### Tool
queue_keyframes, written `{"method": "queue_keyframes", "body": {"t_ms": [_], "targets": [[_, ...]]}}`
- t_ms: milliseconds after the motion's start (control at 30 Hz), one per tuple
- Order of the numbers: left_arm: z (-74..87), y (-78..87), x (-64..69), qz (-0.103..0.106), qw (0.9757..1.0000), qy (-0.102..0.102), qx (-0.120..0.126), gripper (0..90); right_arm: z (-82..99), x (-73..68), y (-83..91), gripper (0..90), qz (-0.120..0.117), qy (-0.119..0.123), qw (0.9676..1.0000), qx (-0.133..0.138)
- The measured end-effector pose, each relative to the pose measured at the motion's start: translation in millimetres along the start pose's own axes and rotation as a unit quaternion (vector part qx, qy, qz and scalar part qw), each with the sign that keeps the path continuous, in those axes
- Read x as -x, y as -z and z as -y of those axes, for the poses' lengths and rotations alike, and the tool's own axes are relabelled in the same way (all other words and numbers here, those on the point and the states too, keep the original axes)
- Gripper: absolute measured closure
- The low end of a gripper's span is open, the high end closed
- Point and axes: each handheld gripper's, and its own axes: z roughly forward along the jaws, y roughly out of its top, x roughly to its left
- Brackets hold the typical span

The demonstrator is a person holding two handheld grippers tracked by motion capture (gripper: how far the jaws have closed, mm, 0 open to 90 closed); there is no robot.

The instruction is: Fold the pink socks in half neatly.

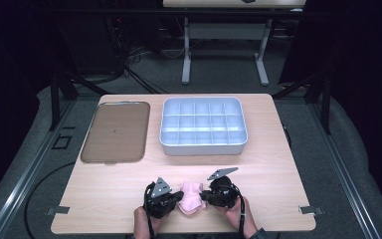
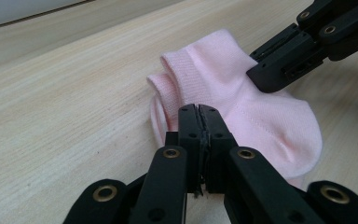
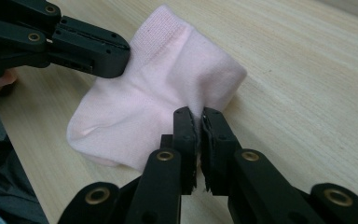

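Observation:
A small pink sock (image 1: 190, 196) lies on the wooden table near its front edge, between the two hand-held grippers. My left gripper (image 1: 178, 200) is shut on the sock's left side; in the left gripper view its jaws (image 2: 199, 114) pinch the fabric of the pink sock (image 2: 242, 98). From the right, my right gripper (image 1: 202, 195) is shut on the sock's other side. The right gripper view has its jaws (image 3: 198, 117) closed on a fold of the sock (image 3: 154, 88). The two grippers face each other across it.
A pale grey tray with several compartments (image 1: 203, 145) stands at the back middle of the table. A flat brown tray (image 1: 115, 132) lies to its left. Bare wood (image 1: 258, 169) separates them from the sock. The person's hands (image 1: 238, 215) hang at the front edge.

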Motion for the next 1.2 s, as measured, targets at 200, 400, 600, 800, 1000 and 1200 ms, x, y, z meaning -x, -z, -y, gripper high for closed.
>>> {"method": "queue_keyframes", "body": {"t_ms": [200, 400, 600, 800, 1000, 1200], "targets": [[-3.0, -4.3, 1.9, 0.001, 1.0, -0.005, 0.0, 88.3, 1.6, 3.4, 4.5, 85.1, 0.006, 0.001, 1.0, 0.0], [-6.9, -9.2, 3.7, 0.005, 0.9999, -0.009, -0.002, 88.2, 2.9, 7.0, 6.3, 84.9, 0.009, 0.0, 0.9999, -0.004], [-13.3, -17.6, 5.8, 0.007, 0.9999, -0.015, -0.003, 88.1, 4.2, 12.8, 9.9, 84.9, 0.025, -0.001, 0.9997, -0.002], [-20.7, -27.4, 7.1, 0.013, 0.9998, -0.017, -0.003, 88.0, 5.7, 18.6, 13.6, 84.7, 0.04, -0.01, 0.9991, 0.008], [-28.5, -28.3, 6.1, 0.011, 0.9998, -0.012, -0.006, 82.5, 6.2, 22.5, 13.8, 84.6, 0.045, -0.012, 0.9989, 0.007], [-32.8, -22.3, 11.4, 0.011, 0.9998, -0.016, 0.003, 80.6, 4.9, 24.3, 15.3, 84.5, 0.056, -0.008, 0.9984, 0.006]]}}
